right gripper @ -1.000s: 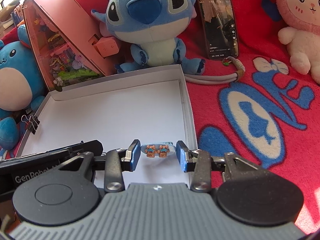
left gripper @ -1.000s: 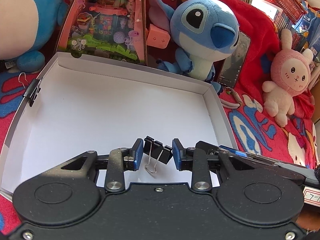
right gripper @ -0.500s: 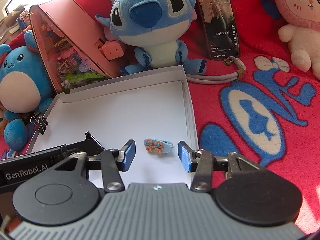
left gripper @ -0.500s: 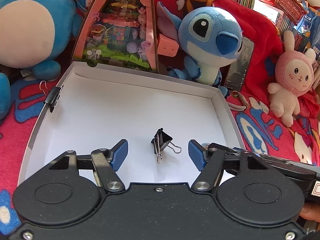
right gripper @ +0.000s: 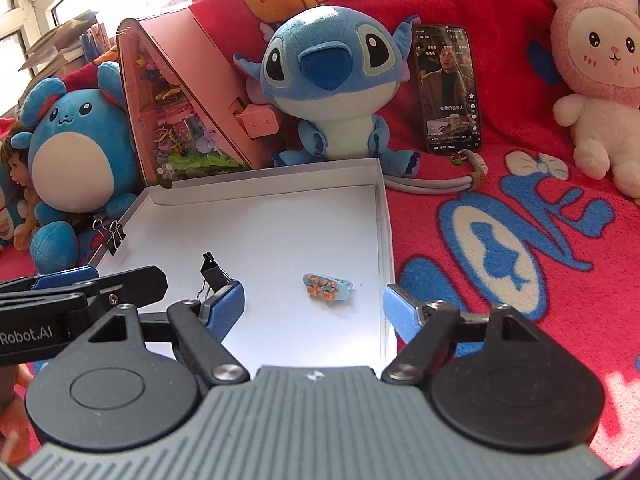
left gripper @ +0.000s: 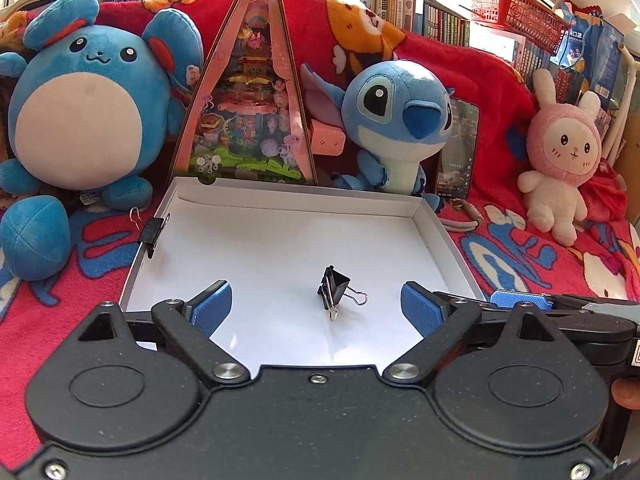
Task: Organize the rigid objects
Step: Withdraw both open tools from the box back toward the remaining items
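Note:
A shallow white box [left gripper: 430, 220] lies on the red blanket; it also shows in the right wrist view [right gripper: 382, 184]. A black binder clip [left gripper: 335, 286] lies on the box floor, free between my open left gripper's [left gripper: 316, 308] blue pads; it also shows in the right wrist view [right gripper: 214, 274]. A small blue hair clip with orange flowers [right gripper: 326, 286] lies on the box floor ahead of my open, empty right gripper [right gripper: 314, 312]. Another black binder clip [left gripper: 153, 230] is clamped on the box's left wall, seen too in the right wrist view [right gripper: 112, 234].
Behind the box stand a blue round plush [left gripper: 88, 112], a pink triangular toy house [left gripper: 250, 112], a Stitch plush [left gripper: 396, 120] and a phone [right gripper: 448, 88]. A pink rabbit plush [left gripper: 560, 152] sits at the right. The right gripper's finger [left gripper: 520, 300] reaches in beside my left one.
Both grippers opened and drew back and up. The left let go of the binder clip, the right let go of the hair clip; both items now lie on the box floor.

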The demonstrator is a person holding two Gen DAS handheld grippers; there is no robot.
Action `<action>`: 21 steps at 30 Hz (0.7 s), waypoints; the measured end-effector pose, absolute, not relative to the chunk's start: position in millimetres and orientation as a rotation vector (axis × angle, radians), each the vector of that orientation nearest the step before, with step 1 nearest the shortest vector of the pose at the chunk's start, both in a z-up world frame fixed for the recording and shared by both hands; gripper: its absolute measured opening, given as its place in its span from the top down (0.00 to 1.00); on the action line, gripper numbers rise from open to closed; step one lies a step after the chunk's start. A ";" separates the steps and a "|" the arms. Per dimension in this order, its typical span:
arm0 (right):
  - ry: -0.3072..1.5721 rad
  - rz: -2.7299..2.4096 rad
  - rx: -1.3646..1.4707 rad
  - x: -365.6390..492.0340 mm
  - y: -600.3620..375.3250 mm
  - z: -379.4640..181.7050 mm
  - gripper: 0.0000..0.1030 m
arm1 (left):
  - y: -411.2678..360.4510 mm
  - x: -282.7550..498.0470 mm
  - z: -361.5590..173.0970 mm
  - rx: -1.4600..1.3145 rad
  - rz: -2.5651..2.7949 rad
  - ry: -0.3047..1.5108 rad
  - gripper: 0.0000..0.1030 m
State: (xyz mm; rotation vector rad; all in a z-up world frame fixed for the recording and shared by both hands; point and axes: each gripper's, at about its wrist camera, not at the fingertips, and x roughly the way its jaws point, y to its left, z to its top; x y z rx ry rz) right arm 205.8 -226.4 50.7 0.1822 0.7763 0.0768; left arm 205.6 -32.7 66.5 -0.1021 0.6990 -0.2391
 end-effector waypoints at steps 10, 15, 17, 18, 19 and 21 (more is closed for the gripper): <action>0.708 0.084 0.135 173.4 -224.1 57.0 0.11 | -29.7 167.0 74.6 -0.059 -0.263 0.633 0.10; 0.671 0.091 0.099 155.3 -221.4 60.3 0.09 | -26.3 147.7 75.7 -0.057 -0.278 0.615 0.09; 0.659 0.092 0.086 148.9 -219.4 61.1 0.08 | -24.6 138.7 75.8 -0.054 -0.284 0.608 0.09; 0.652 0.092 0.078 145.3 -218.7 61.4 0.07 | -23.9 135.2 75.9 -0.052 -0.285 0.607 0.09; 0.646 0.092 0.072 142.0 -217.9 61.6 0.06 | -23.3 131.4 75.9 -0.050 -0.287 0.604 0.09; 0.635 0.093 0.063 136.0 -216.8 61.8 0.05 | -21.6 123.0 75.7 -0.044 -0.290 0.595 0.09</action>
